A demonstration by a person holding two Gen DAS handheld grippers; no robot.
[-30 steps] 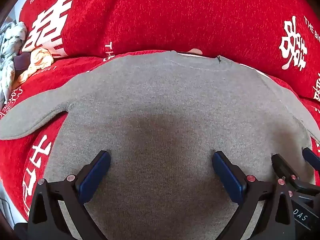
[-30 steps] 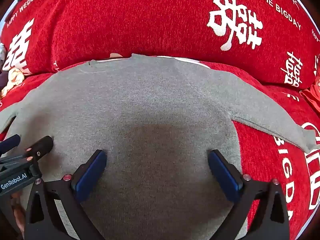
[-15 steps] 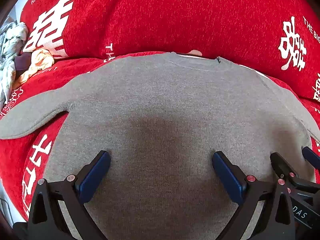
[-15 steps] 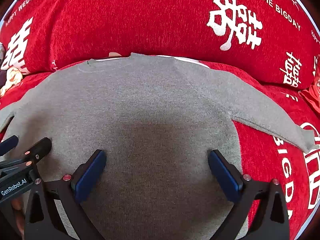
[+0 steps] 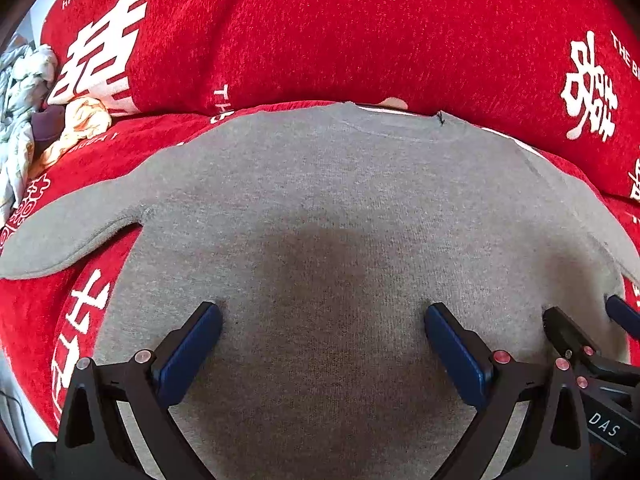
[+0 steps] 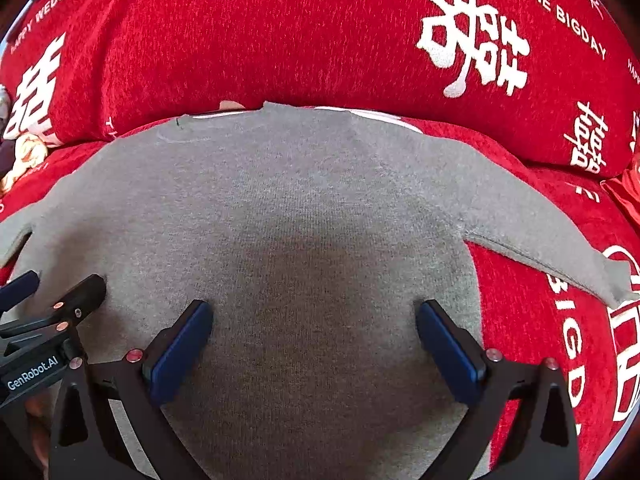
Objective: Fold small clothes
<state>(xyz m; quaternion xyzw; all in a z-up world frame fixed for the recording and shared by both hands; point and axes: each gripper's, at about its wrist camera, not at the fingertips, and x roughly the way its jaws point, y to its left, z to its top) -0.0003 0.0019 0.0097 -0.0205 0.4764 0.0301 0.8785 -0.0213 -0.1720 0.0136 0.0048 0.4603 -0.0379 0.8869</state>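
Note:
A small grey knit sweater lies spread flat on a red sofa seat, neck toward the backrest, both sleeves stretched out sideways. It also shows in the right wrist view. My left gripper is open and empty, low over the sweater's lower body. My right gripper is open and empty over the same area, just to the right. Each gripper shows at the edge of the other's view: the right one and the left one.
The red sofa cover with white characters forms the seat and backrest. A heap of other small clothes lies at the far left of the seat. The sofa's front edge is at the lower left.
Both grippers have shifted very slightly over the sweater. The sweater has not moved.

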